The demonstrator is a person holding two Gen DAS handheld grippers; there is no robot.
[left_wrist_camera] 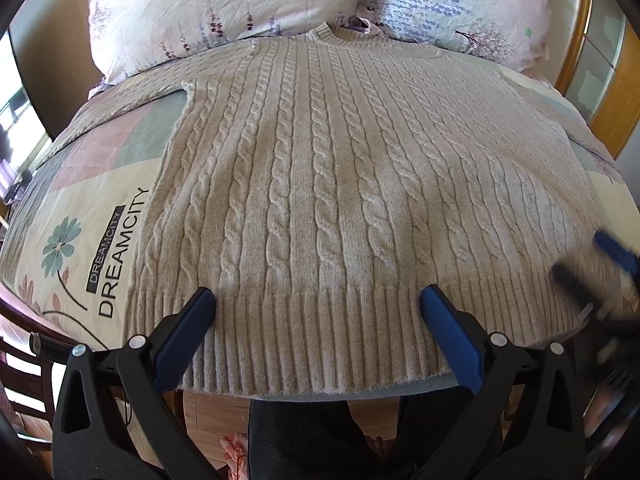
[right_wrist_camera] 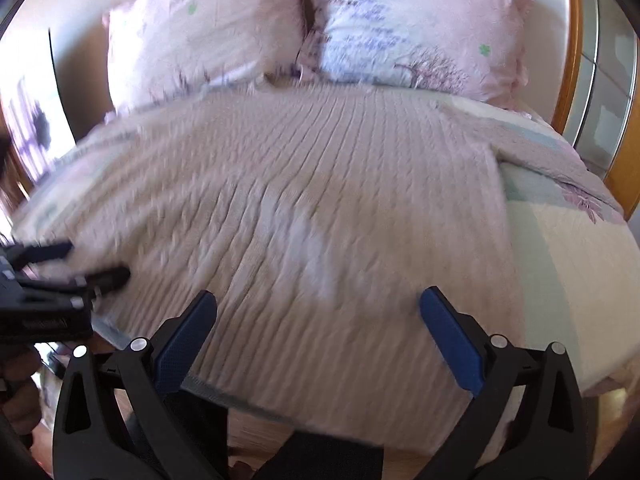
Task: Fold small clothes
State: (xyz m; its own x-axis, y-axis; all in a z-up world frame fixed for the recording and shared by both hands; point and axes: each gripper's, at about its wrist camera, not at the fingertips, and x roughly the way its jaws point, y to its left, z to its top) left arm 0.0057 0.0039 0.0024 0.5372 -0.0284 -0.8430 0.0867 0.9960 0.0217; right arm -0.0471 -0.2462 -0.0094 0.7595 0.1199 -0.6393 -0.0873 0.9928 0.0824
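Observation:
A beige cable-knit sweater (left_wrist_camera: 320, 168) lies flat on the bed, collar toward the pillows, ribbed hem at the near edge. Its left sleeve stretches out to the left. My left gripper (left_wrist_camera: 318, 300) is open and empty, its blue fingers spread just above the hem. My right gripper (right_wrist_camera: 318, 300) is open and empty above the sweater's (right_wrist_camera: 320, 208) lower right part; that view is blurred by motion. The right gripper also shows blurred at the right edge of the left wrist view (left_wrist_camera: 592, 268), and the left gripper at the left edge of the right wrist view (right_wrist_camera: 80, 264).
The bedspread (left_wrist_camera: 92, 208) has a flower print and the words DREAMCITY. Two floral pillows (left_wrist_camera: 224, 4) (left_wrist_camera: 472, 4) lie at the head. A wooden frame (left_wrist_camera: 616, 120) stands at the right. The person's dark trousers (left_wrist_camera: 304, 436) and wood floor are below the bed edge.

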